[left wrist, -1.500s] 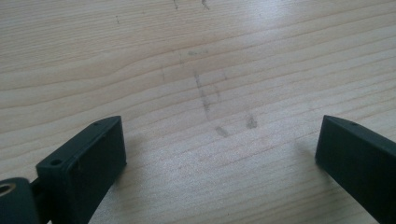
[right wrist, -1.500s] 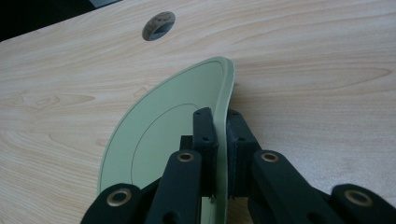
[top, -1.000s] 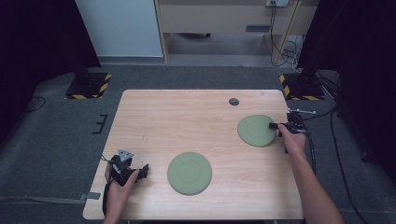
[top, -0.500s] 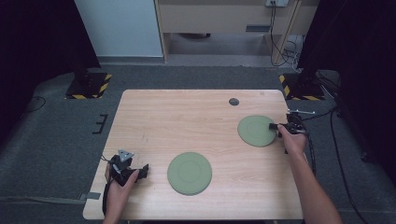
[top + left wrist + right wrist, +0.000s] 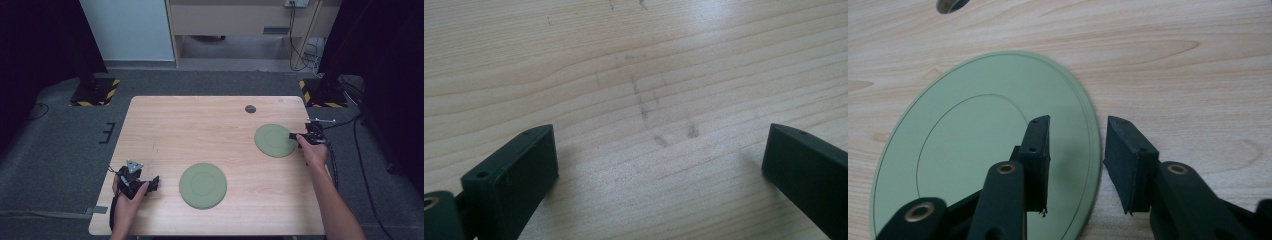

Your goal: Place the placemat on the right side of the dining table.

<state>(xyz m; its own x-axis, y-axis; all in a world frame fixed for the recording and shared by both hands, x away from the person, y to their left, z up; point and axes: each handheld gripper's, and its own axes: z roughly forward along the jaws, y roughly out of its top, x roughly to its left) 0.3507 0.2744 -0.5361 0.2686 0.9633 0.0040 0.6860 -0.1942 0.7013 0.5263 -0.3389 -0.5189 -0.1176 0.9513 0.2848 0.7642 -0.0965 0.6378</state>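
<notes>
High view: above near table (image 5: 165, 125) edge, facing forward-down. Gripper views: close over tabletop; right shares far-right green plate (image 5: 973, 135) (image 5: 272, 140).

Even overhead light, soft shadows, dark room edges, slightly soft focus.

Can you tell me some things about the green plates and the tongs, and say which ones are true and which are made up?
1. Two green plates lie on the table. True: a far plate and a near plate.
2. The right tongs are squeezing the far plate. False: they have just been opening, with its rim in the gap.
3. The left tongs hold a plate. False: only bare wood lies between them.
4. The plates are stacked. False: they lie apart.
5. A small dark round spot sits beyond the far plate. True.
</notes>
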